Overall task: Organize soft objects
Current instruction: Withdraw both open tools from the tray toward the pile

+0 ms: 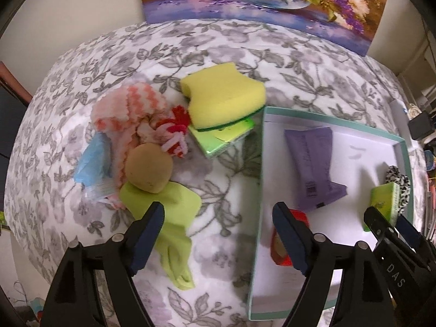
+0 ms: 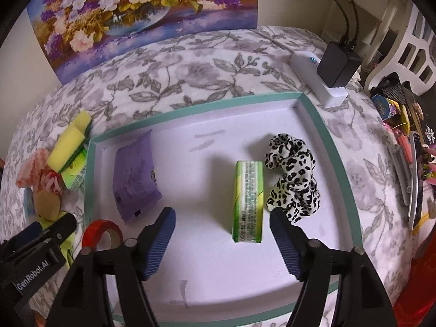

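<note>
My left gripper [image 1: 218,218] hangs open above the flowered cloth at the tray's left rim [image 1: 260,169], holding nothing. Its left finger is over a lime cloth [image 1: 174,212]; its right finger is beside a red tape roll [image 1: 283,245]. Left of the tray lie a tan pad [image 1: 148,167], a pink knit piece [image 1: 130,109], a blue pack [image 1: 94,160] and a yellow sponge [image 1: 223,98] on a green pack [image 1: 226,139]. My right gripper [image 2: 222,218] is open inside the tray [image 2: 338,150]. A green tissue pack [image 2: 248,201] stands between its fingers, untouched. A leopard scrunchie [image 2: 293,174] and a purple packet [image 2: 135,177] lie nearby.
A flower painting [image 2: 141,13] leans on the wall behind. A white power strip [image 2: 316,81] with a black adapter [image 2: 338,65] sits at the far right corner. Cluttered items [image 2: 408,150] crowd the right edge of the surface.
</note>
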Tool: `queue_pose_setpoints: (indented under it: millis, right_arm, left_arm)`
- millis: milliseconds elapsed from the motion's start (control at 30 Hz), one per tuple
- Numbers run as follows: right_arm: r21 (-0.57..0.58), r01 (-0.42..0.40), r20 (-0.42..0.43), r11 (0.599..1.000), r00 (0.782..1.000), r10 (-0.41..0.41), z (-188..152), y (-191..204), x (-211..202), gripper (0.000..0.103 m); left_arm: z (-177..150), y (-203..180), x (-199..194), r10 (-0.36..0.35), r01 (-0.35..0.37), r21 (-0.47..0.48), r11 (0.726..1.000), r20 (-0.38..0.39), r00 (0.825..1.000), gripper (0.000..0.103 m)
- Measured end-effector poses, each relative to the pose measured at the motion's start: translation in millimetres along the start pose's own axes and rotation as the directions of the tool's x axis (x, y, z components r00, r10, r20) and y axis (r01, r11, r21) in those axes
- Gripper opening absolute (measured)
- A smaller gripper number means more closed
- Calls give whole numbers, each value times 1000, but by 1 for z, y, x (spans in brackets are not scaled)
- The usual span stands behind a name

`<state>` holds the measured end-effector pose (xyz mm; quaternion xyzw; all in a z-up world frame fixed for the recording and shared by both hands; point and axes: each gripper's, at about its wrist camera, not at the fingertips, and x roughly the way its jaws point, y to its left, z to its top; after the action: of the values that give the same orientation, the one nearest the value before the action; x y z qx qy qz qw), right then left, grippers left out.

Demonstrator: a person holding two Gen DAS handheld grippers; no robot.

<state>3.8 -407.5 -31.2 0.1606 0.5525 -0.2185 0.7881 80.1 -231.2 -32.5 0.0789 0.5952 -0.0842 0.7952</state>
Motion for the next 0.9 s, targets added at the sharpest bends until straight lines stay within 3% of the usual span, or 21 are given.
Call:
queue_pose_setpoints:
  millis: [100,167,267,433,900]
  right_arm:
    - [-16,17,-22,1000,1000,-18,-2,3,6,77]
    - [-27,24,-29,999,999,-24,-4,5,9,80]
    - [-33,27,-23,999,999,-28,-4,6,8,93]
    - [-30,30,-9,999,1000,-30,-3,7,6,103]
    - [-61,11,4,998,1000,-11,-7,21,-1,103]
  left_arm:
    - [1,3,2,30,-30,-4,1000,0,1000,87]
    - [1,5,5,42,-42,-11,999,-5,999,97]
    - [3,11,8,37,-37,-34,999,-13,999,97]
    - [3,16,9,31,-32,-59,998,-18,999,97]
    - [7,26,10,17,-19,-64,998,-34,999,98]
